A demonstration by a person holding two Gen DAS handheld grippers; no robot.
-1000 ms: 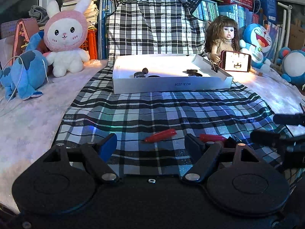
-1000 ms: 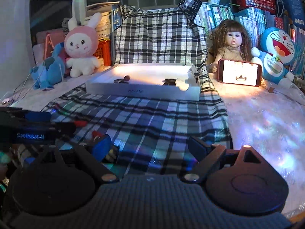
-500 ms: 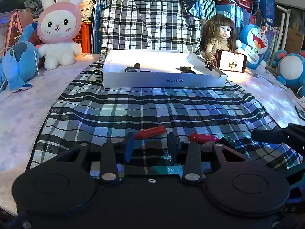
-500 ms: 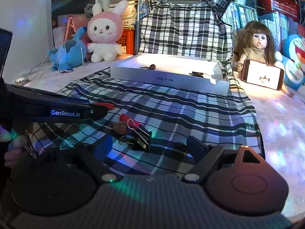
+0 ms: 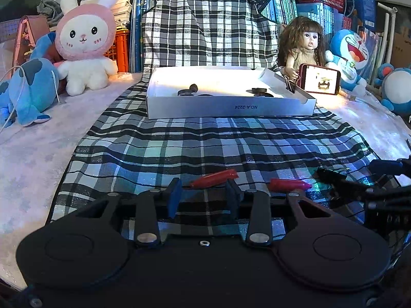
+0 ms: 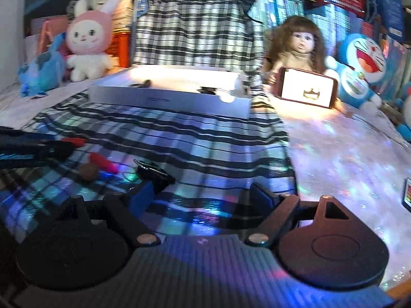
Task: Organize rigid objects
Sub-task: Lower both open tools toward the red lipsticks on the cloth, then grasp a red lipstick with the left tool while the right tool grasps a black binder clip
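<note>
A: Red plastic, stiff and probably light: the nearer red piece lies on the plaid cloth, just ahead of the left gripper, whose jaws are narrowed. Do the pads press it?

B: It seems to lie just beyond the tips, untouched; I cannot tell for certain. Its smooth, tapering body may slip; take it across the thick middle.

A: And the right gripper?

B: Jaws wide, nothing between them; a black binder clip sits just ahead of its left pad. A second red piece lies nearby. The white box, well apart, already holds some small dark items
</note>
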